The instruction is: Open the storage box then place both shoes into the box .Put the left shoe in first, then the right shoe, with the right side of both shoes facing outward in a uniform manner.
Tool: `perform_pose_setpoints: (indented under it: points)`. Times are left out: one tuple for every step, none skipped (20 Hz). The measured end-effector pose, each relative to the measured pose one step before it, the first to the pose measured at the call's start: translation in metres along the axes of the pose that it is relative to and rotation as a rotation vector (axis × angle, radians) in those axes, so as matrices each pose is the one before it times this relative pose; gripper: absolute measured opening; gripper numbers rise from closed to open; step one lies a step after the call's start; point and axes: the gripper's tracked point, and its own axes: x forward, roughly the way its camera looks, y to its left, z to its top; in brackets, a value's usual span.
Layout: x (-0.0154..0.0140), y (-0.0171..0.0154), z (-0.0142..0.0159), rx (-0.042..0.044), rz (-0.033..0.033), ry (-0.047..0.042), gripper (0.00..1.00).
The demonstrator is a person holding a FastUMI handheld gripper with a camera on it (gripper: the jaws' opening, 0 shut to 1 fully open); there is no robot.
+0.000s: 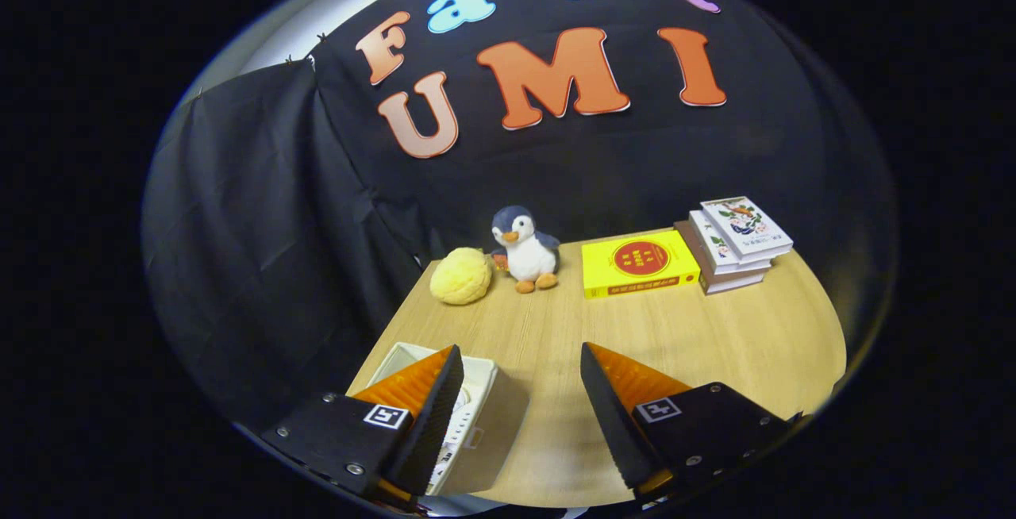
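A pale storage box [484, 416] sits on the wooden table [714, 344] just under and behind my left finger [436, 400]. Something white with small holes lies inside it, mostly hidden by that finger; I cannot tell whether it is a shoe. My gripper [522, 360] hangs above the table with its fingers wide apart and nothing between them. The box's right wall lies between the two fingers.
At the table's far edge stand a yellow fuzzy ball [460, 275], a plush penguin [524, 249], a yellow book [639, 263] and a stack of books [734, 241]. Black cloth walls close off the back and left.
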Motion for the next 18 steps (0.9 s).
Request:
perform_pose_setpoints:
  points:
    - [-0.00495,-0.01282,0.00932,-0.00987,-0.01146,-0.03253,0.90]
    - [-0.00484,-0.01236,0.00842,-0.01481,-0.00741,-0.03273,0.92]
    - [-0.00498,-0.01047,0.01188,-0.01706,-0.00367,-0.04573,0.92]
    - [-0.00557,-0.01165,0.01150,-0.01712,-0.00846,-0.04340,0.92]
    - [-0.00654,-0.01033,0.01009,-0.01682,-0.00803,-0.03935,0.93]
    - [-0.00374,-0.01135,0.00926,-0.01316,-0.01258,-0.03387,0.92]
    - [0.00150,-0.01301,0.00763,-0.00831,-0.00826,-0.02756,0.92]
    - [-0.00093,-0.01017,0.00860,-0.00885,-0.00489,-0.03536,0.92]
    - [-0.00415,-0.00816,0.00962,-0.01042,-0.00386,-0.03292,0.93]
    - [-0.00389,-0.00715,0.00855,-0.00951,-0.00655,-0.03290,0.94]
    - [-0.00505,-0.00688,0.00678,-0.00883,-0.00494,-0.02785,0.95]
    - [-0.00355,-0.00477,0.00830,-0.00614,-0.00091,-0.03573,0.96]
    - [-0.00267,-0.00443,0.00844,-0.00563,0.00040,-0.03270,0.97]
    - [-0.00292,-0.00318,0.00401,-0.00595,0.00639,-0.02575,0.97]
    - [-0.00146,-0.00266,0.00433,-0.01190,0.00619,-0.02429,0.97]
    - [-0.00259,-0.00175,0.00077,-0.01236,0.00423,-0.01758,0.97]
    - [-0.00153,0.00007,-0.00010,-0.01274,0.00470,-0.02055,0.98]
    - [-0.00165,-0.00113,0.00237,-0.01124,-0.00073,-0.02211,0.98]
